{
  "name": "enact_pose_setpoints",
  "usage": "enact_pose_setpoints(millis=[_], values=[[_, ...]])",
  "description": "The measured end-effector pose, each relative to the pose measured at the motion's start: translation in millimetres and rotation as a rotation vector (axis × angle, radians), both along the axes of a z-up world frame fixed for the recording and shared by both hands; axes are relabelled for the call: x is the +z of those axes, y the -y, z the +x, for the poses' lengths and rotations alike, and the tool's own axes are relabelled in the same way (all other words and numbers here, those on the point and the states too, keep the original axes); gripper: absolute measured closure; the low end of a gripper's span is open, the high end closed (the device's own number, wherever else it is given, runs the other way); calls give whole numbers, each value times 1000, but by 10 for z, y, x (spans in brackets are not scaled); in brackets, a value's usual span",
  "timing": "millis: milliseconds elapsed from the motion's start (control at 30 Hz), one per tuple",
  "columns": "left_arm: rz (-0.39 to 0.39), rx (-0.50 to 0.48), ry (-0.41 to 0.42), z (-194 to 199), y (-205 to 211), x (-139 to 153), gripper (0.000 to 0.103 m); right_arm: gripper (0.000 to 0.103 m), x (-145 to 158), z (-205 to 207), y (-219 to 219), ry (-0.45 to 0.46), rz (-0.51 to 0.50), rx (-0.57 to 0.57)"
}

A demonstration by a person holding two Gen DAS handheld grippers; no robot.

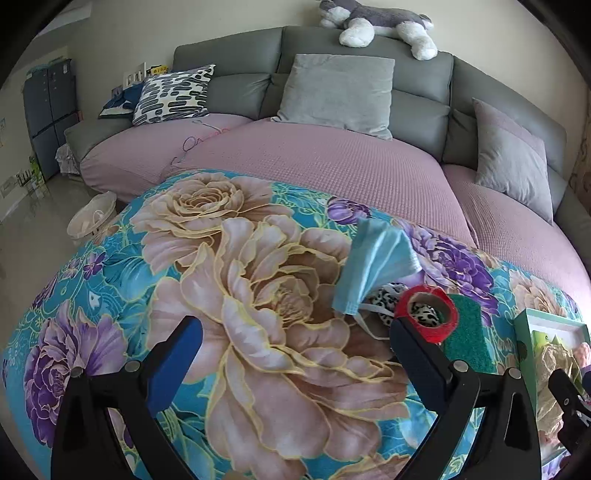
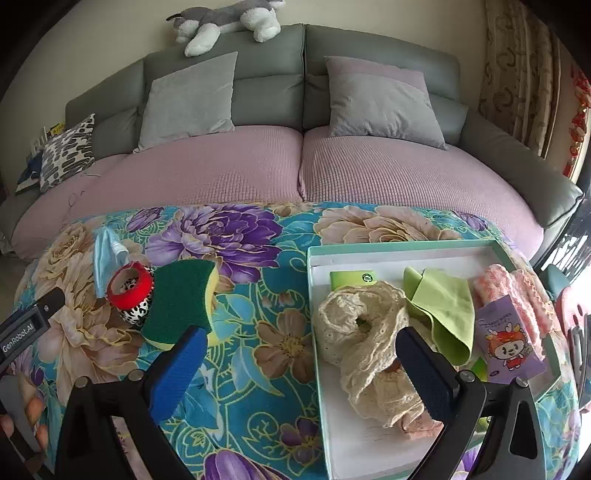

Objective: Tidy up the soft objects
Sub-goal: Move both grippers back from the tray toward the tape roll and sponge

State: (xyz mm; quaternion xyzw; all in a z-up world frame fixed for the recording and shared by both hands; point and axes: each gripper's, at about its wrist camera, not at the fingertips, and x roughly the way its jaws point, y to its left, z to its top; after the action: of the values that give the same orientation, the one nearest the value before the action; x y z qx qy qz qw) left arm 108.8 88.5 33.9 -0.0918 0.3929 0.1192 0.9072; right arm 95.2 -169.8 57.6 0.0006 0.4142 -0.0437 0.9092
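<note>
A blue face mask, a red tape roll, a leopard-print scrunchie and a green sponge lie together on the floral blanket. A shallow white box holds a cream lace cloth, a green cloth, a pink knit piece and a purple packet. My left gripper is open and empty, left of the tape. My right gripper is open and empty, over the box's left edge.
A grey sofa with pink seat covers stands behind the blanket, with grey cushions, a patterned cushion and a plush dog on its back. A white basket sits on the floor at left.
</note>
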Motion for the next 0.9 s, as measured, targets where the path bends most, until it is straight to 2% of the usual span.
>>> enact_pose_setpoints(millis=[367, 733, 900], values=[[-36, 55, -21, 26, -290, -143, 2, 0, -175, 105, -331, -34, 5, 54], [-50, 11, -42, 183, -299, -297, 2, 0, -391, 252, -676, -62, -4, 130], [-59, -12, -33, 254, -286, -303, 2, 0, -381, 289, -770, -36, -5, 155]])
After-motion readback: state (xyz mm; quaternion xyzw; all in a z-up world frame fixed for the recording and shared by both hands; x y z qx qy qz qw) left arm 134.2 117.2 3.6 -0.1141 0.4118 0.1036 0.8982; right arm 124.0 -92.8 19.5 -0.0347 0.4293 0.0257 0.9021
